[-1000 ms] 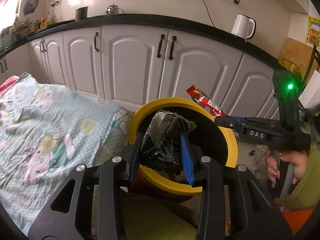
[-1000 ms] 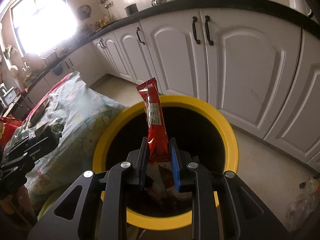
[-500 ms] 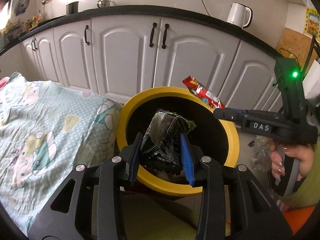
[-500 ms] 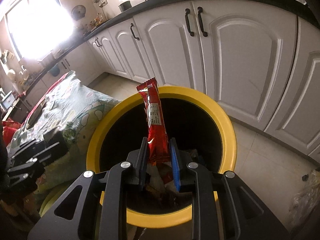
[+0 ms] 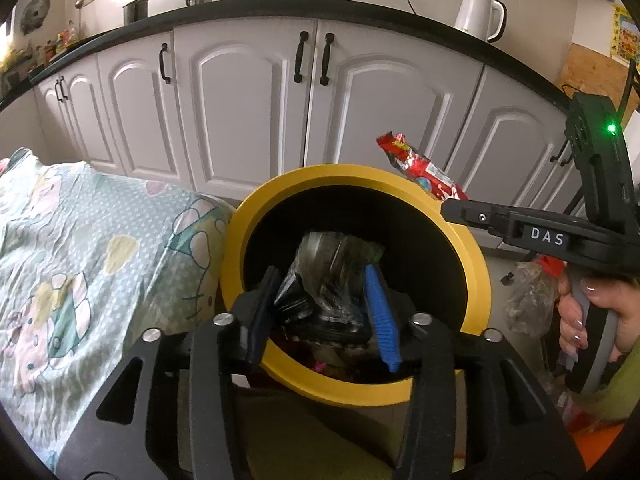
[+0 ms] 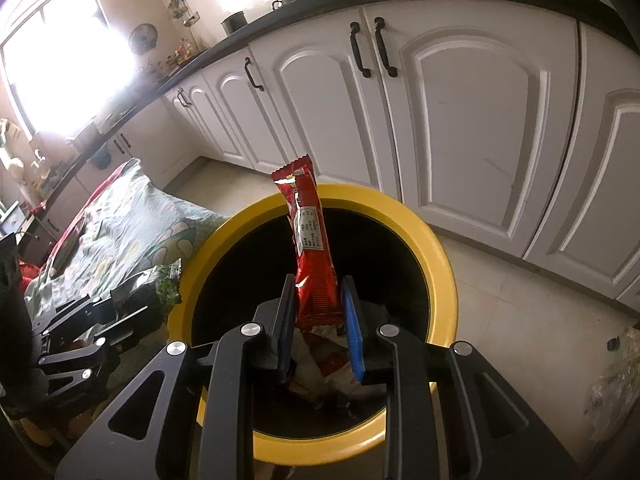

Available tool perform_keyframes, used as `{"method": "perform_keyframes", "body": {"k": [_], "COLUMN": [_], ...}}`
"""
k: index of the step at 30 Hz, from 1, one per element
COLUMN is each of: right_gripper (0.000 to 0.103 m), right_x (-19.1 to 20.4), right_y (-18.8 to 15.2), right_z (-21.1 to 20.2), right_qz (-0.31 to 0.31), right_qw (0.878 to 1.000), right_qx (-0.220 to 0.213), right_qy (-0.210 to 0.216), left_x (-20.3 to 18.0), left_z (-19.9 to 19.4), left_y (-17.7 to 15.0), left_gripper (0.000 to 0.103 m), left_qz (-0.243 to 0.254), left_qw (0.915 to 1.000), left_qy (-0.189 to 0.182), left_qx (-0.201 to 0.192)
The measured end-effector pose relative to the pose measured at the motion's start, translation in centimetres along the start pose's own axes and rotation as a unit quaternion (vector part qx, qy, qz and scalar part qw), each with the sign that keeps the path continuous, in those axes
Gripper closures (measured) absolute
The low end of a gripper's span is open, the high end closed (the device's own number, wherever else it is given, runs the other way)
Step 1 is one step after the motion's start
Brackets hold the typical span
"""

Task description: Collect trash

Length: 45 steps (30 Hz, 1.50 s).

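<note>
A yellow-rimmed black bin (image 5: 234,248) stands below both grippers. Over its near left edge, my left gripper (image 5: 320,276) has its jaws opening. The crumpled dark green and black wrapper (image 5: 332,256) between them looks blurred and loose, over the bin's mouth. In the right wrist view the left gripper (image 6: 120,308) and that green wrapper (image 6: 160,284) show at the bin's left rim (image 6: 188,272). My right gripper (image 6: 316,284) grips a long red snack wrapper (image 6: 310,232) upright over the bin while its jaws begin opening. The left wrist view shows the right gripper (image 5: 452,204) and red wrapper (image 5: 416,168) over the far right rim.
Several wrappers lie at the bin's bottom (image 6: 328,364). A cartoon-print cloth (image 5: 80,260) covers the surface left of the bin. White cabinets (image 5: 248,100) stand behind, with a kettle (image 5: 478,16) on the counter. A clear plastic bag (image 5: 528,300) lies on the floor at right. A hand (image 5: 580,312) holds the right gripper.
The left gripper moved forward and down over the bin, and its jaws spread, loosening the green wrapper. The right gripper stayed over the bin with the red wrapper.
</note>
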State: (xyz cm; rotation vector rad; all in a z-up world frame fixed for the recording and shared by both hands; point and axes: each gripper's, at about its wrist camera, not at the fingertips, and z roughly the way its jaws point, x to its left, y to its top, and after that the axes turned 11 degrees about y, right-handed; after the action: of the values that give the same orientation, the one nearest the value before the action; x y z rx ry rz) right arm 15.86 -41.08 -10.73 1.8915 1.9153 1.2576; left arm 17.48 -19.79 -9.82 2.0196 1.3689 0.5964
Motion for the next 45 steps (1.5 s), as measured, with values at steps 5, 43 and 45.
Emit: {"method": "perform_keyframes", "body": {"k": [5,43,45], "right_gripper": [0.075,0.006,0.006], "right_x": [-0.1,18.2,18.6], "right_y": [0.1,-1.6,-2.1], "right_z": [-0.2,-3.9,-4.0], "right_qz": [0.002,-0.137,-0.125], "right_qw": [1.000,0.989,0.990], "right_qx": [-0.005,-0.056,-0.058], "right_qy": [-0.003,-0.009,-0.006], "left_x": [0.5,12.2,12.2], "left_z": [-0.4,-13.9,-14.6], "left_y": [0.3,-3.4,-3.9], "left_gripper": [0.042,0.011,0.011], "left_qz": [-0.013,-0.124,-0.123], "left_qw": [0.9999,0.9776,0.9766], "left_qy": [0.005,0.154,0.159], "left_qx": [-0.006,-0.072,-0.077]}}
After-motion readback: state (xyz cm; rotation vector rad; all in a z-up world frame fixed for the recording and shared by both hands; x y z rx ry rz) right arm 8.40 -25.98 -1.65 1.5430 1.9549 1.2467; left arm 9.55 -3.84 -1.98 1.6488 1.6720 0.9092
